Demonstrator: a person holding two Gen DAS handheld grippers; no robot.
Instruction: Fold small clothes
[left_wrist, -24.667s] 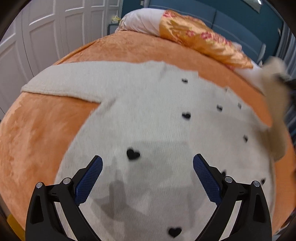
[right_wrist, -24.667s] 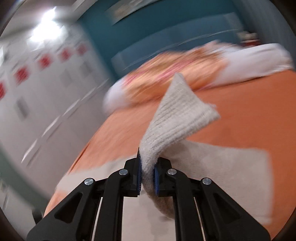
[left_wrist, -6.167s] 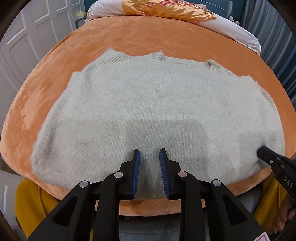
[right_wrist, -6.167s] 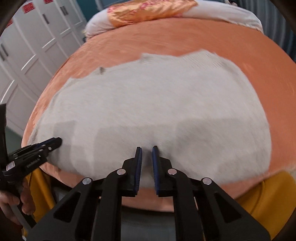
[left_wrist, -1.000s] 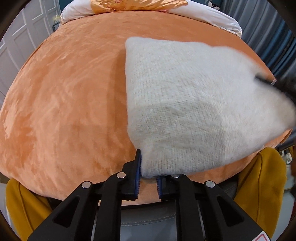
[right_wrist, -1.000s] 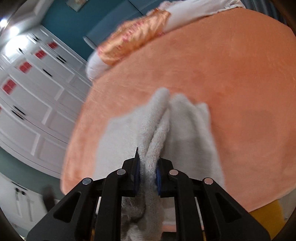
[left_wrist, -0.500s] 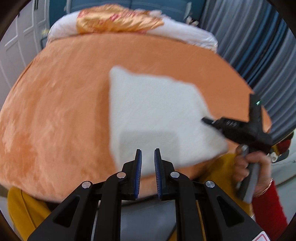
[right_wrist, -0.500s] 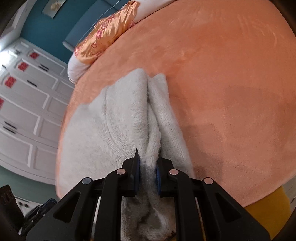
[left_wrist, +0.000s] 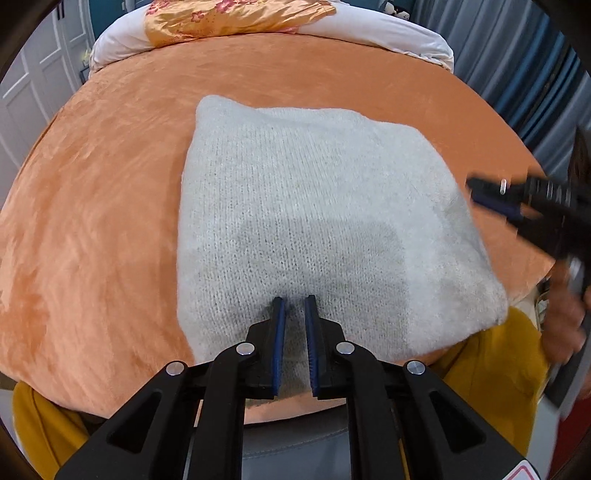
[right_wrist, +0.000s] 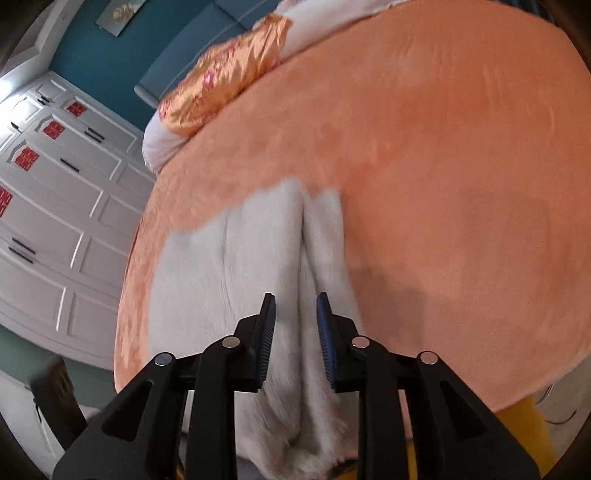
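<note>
A pale grey knitted sweater (left_wrist: 314, 206) lies folded into a thick rectangle on the orange bedspread (left_wrist: 92, 206). My left gripper (left_wrist: 294, 301) hovers over its near edge with the jaws nearly closed and nothing between them. In the right wrist view the sweater (right_wrist: 229, 280) shows its stacked folded layers edge-on. My right gripper (right_wrist: 295, 299) is open just above those layers, holding nothing. The right gripper also shows in the left wrist view (left_wrist: 524, 199), at the sweater's right side.
Pillows with an orange satin cover (left_wrist: 229, 18) lie at the head of the bed. White wardrobe doors (right_wrist: 48, 206) stand to the left, blue curtains (left_wrist: 517, 74) to the right. My yellow clothing (left_wrist: 491, 362) is at the bed's near edge.
My right gripper has opened and let go of the sweater's folded edge. My left gripper, empty since half a second ago, has moved closer over the sweater. The folded sweater rests flat.
</note>
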